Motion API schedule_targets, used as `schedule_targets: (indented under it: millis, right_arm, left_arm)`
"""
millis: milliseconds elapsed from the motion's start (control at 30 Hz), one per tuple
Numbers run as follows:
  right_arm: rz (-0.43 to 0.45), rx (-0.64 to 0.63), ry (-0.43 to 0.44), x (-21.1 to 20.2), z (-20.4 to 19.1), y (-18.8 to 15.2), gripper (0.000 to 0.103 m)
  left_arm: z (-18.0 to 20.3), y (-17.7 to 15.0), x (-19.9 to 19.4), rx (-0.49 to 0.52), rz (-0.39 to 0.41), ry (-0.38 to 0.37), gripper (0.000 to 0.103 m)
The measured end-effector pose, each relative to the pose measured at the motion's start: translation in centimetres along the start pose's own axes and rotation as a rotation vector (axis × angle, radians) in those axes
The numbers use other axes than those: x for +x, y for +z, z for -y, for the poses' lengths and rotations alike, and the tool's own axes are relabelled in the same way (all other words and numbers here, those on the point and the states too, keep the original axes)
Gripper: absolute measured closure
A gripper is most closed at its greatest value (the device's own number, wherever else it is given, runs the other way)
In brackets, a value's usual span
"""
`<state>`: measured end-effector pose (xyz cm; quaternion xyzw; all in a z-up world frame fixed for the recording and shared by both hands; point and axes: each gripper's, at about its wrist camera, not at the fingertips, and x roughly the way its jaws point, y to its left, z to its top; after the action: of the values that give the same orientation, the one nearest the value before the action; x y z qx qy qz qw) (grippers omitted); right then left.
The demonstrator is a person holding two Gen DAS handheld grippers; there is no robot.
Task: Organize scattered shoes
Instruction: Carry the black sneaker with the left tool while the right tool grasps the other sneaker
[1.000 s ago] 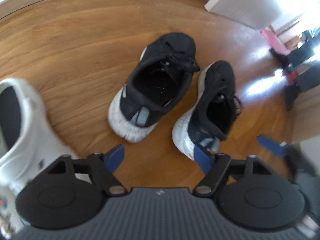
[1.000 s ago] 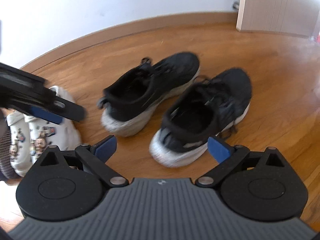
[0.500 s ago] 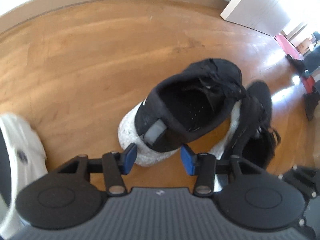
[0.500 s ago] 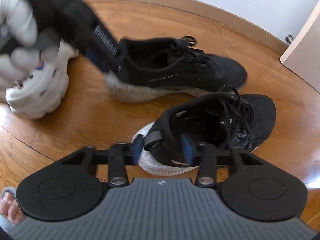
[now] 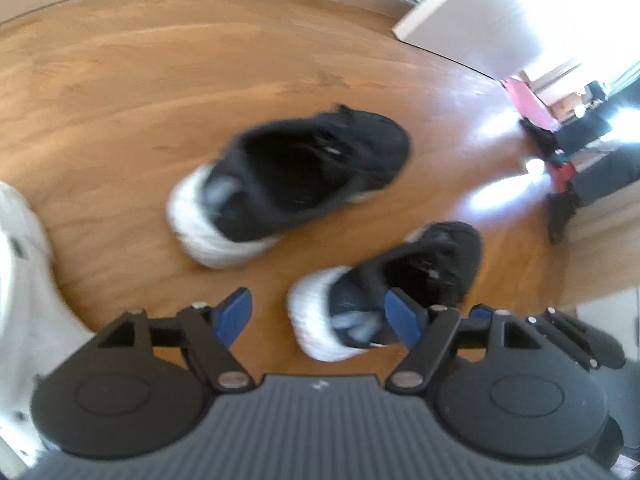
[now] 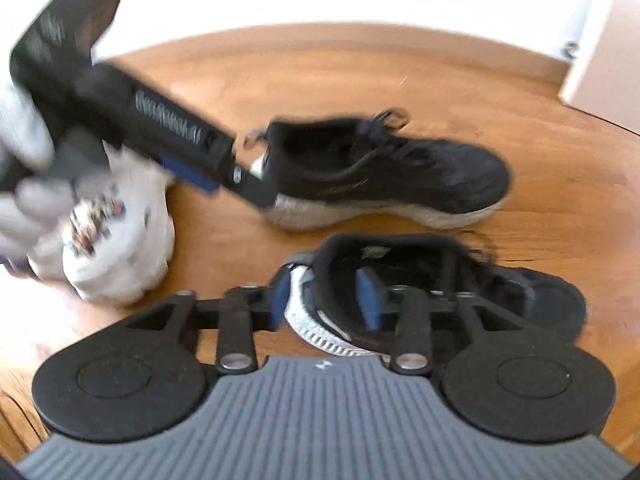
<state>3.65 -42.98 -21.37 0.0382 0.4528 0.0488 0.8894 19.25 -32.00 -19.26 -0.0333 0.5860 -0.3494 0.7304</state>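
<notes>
1. My right claw [image 6: 326,300] straddles the near black sneaker's [image 6: 440,292] heel, jaws just reopening; seat deeper before pinching.
2. My left claw [image 5: 318,314] is spread, empty; far sneaker [image 5: 296,184] on the floor [image 5: 160,80], nudge it parallel.

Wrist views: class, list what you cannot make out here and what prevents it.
White shoe: left wrist view, cut by the left edge.
Its charms: right wrist view, motion blur.
Lettering on far black shoe: right wrist view, blurred.
Clutter past the door: left wrist view, glare, too small.
</notes>
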Motion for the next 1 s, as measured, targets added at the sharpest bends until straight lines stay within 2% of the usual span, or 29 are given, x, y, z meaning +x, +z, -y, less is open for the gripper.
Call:
schedule_targets:
  millis: [100,167,233,367,533,700,833,900,1000]
  right_arm:
    - [0.024,0.100,-0.047,-1.7,2.1,-1.5,0.052]
    - [0.010,0.130,-0.084,-1.8,3.4,-2.4,0.052]
    - [-0.001,0.136,-0.116,-1.8,4.3,-3.0,0.052]
    - [-0.014,0.144,-0.172,-1.2,5.3,-2.9,0.051]
    - [0.005,0.125,-0.153,-1.2,5.2,-2.7,0.050]
    - [0.018,0.084,-0.117,-1.5,4.9,-2.2,0.043]
    - [0.039,0.020,-0.087,-0.9,4.2,-0.3,0.041]
    - [0.065,-0.040,-0.070,0.1,3.5,1.6,0.027]
    - [0.079,-0.140,-0.014,2.5,2.2,4.4,0.026]
  left_arm:
    - [2.2,-0.2,1.9,0.030,-0.035,0.043,0.036]
    - [3.0,-0.5,3.0,0.038,-0.065,0.072,0.052]
    - [3.2,-0.8,3.8,0.024,-0.084,0.072,0.077]
    - [3.4,-0.9,4.2,0.019,-0.086,0.069,0.083]
    - [2.1,-1.2,2.4,0.063,-0.086,0.106,0.088]
    - [-1.4,-0.9,-0.1,0.056,-0.074,0.164,0.094]
    - [-2.9,-0.6,-1.2,0.049,-0.054,0.197,0.095]
    - [-3.3,-0.4,-1.5,0.051,-0.044,0.207,0.095]
    - [-3.9,0.0,-1.7,0.042,-0.032,0.223,0.096]
